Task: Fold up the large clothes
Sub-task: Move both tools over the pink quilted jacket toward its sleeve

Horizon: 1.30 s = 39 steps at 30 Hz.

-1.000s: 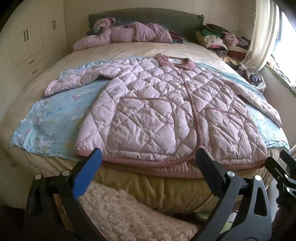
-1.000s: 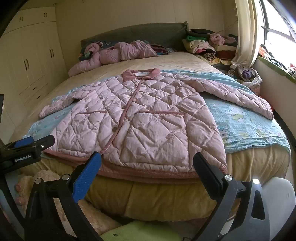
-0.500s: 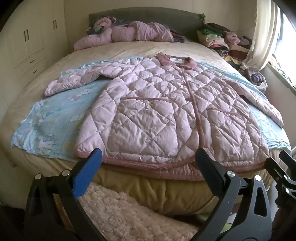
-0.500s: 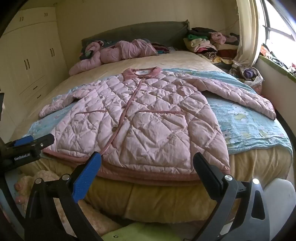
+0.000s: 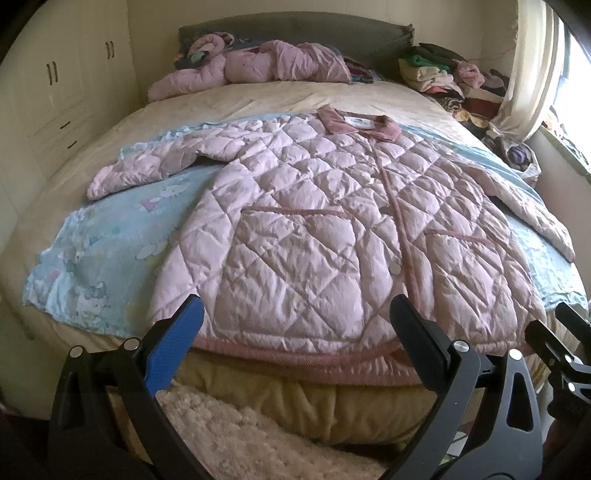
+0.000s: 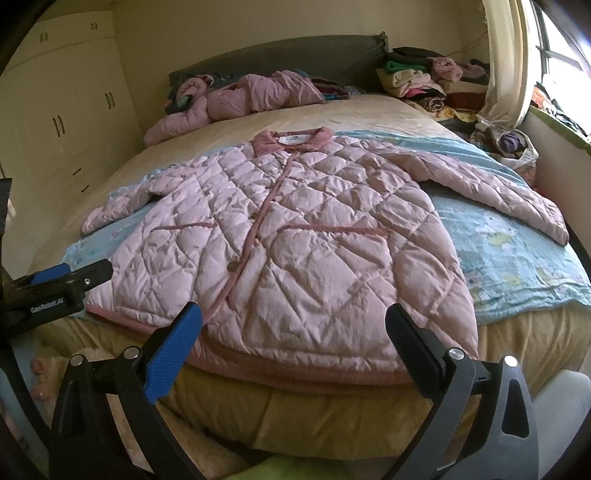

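Jacket (image 5: pixel 317 236) flat on bed (image 5: pixel 258 99), unfolded

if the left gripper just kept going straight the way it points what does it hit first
Probably the hem of the pink quilted jacket, spread flat on the bed. The open left gripper frames that bottom edge; depth is unclear.

Both views bed-foot, facing headboard (image 5: pixel 295 33)

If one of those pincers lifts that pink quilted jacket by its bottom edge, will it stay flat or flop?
Probably flop: the pink quilted jacket lies limp, its hem draping over the bed edge. Its puffy padding suggests it is light for its size. The slightly shiny fabric may slip, so the open left gripper likely needs a thick pinch.
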### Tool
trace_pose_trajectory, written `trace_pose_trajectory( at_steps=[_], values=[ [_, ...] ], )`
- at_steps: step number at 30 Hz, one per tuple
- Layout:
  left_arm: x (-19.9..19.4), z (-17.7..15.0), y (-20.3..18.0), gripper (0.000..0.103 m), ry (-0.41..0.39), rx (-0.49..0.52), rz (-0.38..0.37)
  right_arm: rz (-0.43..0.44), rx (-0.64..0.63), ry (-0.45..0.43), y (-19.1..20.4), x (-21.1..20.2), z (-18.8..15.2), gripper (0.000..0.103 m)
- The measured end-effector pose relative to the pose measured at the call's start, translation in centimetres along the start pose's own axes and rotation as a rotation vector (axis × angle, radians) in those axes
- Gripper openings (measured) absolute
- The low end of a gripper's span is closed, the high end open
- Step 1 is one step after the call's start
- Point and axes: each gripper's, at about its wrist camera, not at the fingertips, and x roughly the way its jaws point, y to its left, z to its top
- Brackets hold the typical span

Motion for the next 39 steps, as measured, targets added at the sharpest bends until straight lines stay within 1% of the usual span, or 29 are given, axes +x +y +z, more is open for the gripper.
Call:
trace_pose_trajectory(
  at_steps=[7,10,18,21,29,39],
  values=[
    [0.9,2.5,0.0,0.094,-0.012,-0.011,0.004,0.025,0.023,-0.025,-0.6,1.0,2.9,0.099],
    [1.4,3.8,-0.2,0.094,-0.016,-0.014,-0.003,0.051,0.023,-0.033,-0.7,1.4,4.1,0.099],
    [2.2,7.6,-0.6,0.094,-0.046,-0.031,0.014,0.07,0.049,-0.051,-1.6,2.8,6.8,0.099],
    [2.5,9.0,-0.6,0.094,-0.054,-0.04,0.009,0.076,0.065,-0.058,-2.0,3.2,8.0,0.099],
    [4.2,12.7,-1.5,0.094,-0.045,-0.029,0.014,0.069,0.1,-0.08,-3.9,4.4,11.3,0.099],
    [5.7,17.4,-3.0,0.094,-0.069,-0.026,0.017,0.038,0.156,-0.11,-6.6,5.4,15.1,0.099]
  ],
)
